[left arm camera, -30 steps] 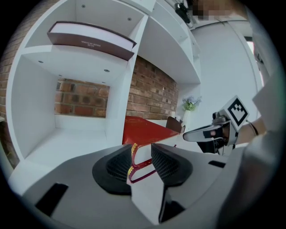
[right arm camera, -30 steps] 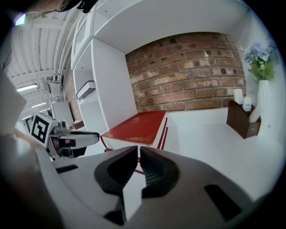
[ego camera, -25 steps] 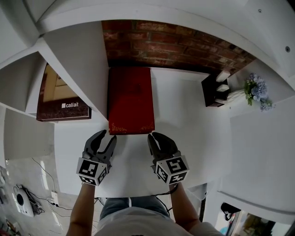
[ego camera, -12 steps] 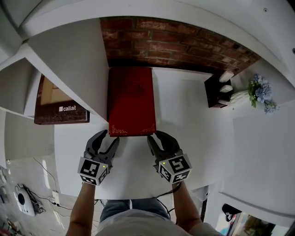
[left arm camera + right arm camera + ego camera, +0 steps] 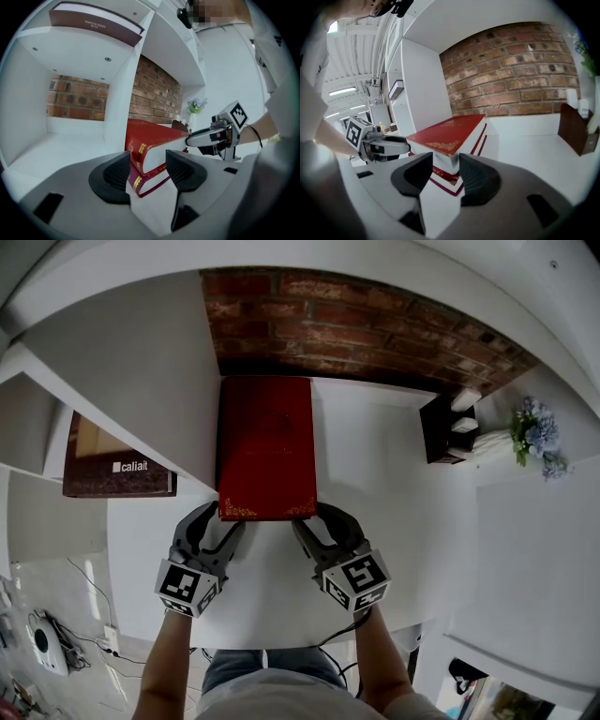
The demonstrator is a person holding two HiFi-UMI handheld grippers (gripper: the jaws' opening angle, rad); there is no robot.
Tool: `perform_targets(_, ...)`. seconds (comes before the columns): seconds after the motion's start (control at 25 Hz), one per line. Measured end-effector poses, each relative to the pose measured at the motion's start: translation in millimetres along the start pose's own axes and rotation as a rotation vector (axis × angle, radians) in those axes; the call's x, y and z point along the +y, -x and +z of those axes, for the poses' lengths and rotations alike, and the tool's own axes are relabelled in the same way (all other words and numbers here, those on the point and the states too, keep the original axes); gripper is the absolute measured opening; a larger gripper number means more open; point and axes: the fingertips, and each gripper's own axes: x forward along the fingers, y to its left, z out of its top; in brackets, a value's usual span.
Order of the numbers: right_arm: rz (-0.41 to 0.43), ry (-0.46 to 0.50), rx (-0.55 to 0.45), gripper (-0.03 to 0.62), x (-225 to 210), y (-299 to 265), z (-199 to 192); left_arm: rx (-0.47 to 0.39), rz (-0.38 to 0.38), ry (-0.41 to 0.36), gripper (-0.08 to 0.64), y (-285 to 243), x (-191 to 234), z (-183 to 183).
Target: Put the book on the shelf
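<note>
Red book (image 5: 266, 448) lies flat on the white shelf (image 5: 394, 474) and looks placed, while the left tool (image 5: 218, 519) and right tool (image 5: 316, 518), jaws just opening, straddle its near corners ungripped, so only withdrawal seems left.

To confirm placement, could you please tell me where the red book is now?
In the head view, the red book lies flat at centre-left of the white shelf, its left edge along the divider and its far end near the brick wall.

Brown book (image 5: 112, 470) on the shelf (image 5: 141, 362) reads "caliait".
</note>
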Motion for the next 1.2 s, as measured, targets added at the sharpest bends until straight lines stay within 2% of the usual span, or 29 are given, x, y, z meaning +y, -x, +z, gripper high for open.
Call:
perform_targets(0.12, 0.019, 0.033, 0.000, 0.181, 0, -3, 1, -0.017, -0.001, 0.000, 0.233, -2, 0, 3)
perform_targets(0.56, 0.073, 0.062, -0.005, 0.230, 1, -13, 1, -0.019, -0.012, -0.008, 0.244, -7, 2, 0)
perform_targets(0.72, 0.055, 0.062, 0.007, 0.232, 0, -13, 1, -0.014, 0.012, -0.014, 0.244, -8, 2, -2)
perform_targets(0.88, 0.018, 0.089, 0.007, 0.205, 0, -10, 3, 0.002, 0.045, -0.030, 0.238, -6, 2, 2)
perform_targets(1.2, -0.021, 0.067, -0.084, 0.184, 7, 9, 30, -0.056, 0.038, -0.014, 0.221, 8, -5, 30)
